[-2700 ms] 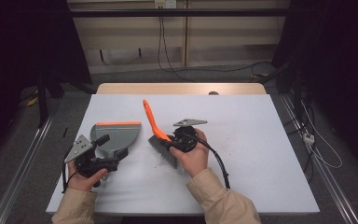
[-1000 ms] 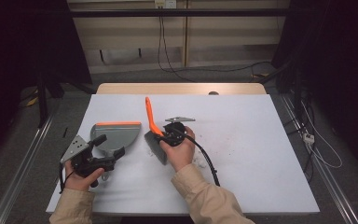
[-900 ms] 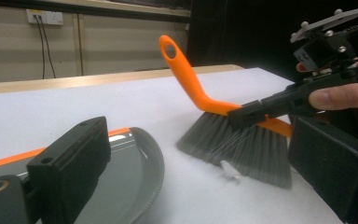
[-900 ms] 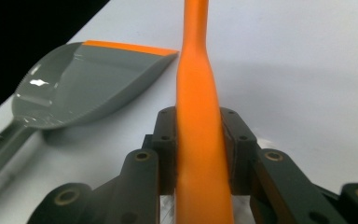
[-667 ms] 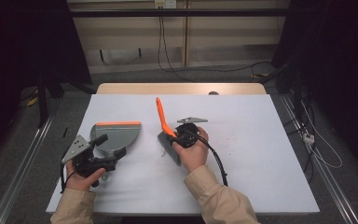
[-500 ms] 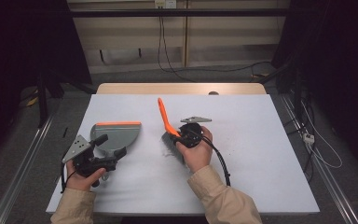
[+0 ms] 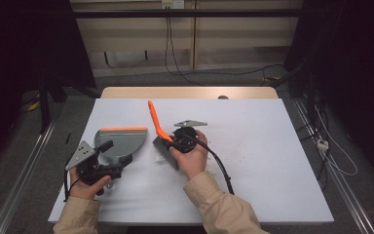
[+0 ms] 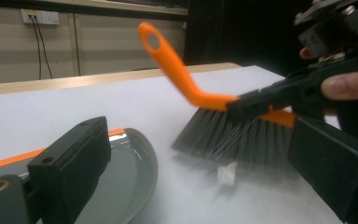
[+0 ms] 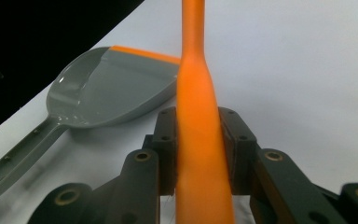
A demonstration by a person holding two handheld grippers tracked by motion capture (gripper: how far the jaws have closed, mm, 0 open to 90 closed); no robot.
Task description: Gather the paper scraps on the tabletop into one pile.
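The brush (image 7: 161,138) stood near the middle of the white table (image 7: 272,146), its orange handle slanting up and away from the person and its grey bristles down on the tabletop. The right tongs (image 7: 175,142) were clamped on the handle; in the right gripper view both pads pressed against the orange handle from either side. A small pale scrap (image 8: 227,173) lay on the table at the foot of the bristles in the left gripper view.

The dustpan (image 7: 121,140), grey with an orange front edge, lay flat just left of the brush, a gap of bare table between them. Its open mouth faced away from the person and its handle ran back toward the left tongs (image 7: 108,155), held low at the pan's near end. In the left gripper view one black jaw sat over the pan, but I could not tell whether these tongs were apart or gripping it.
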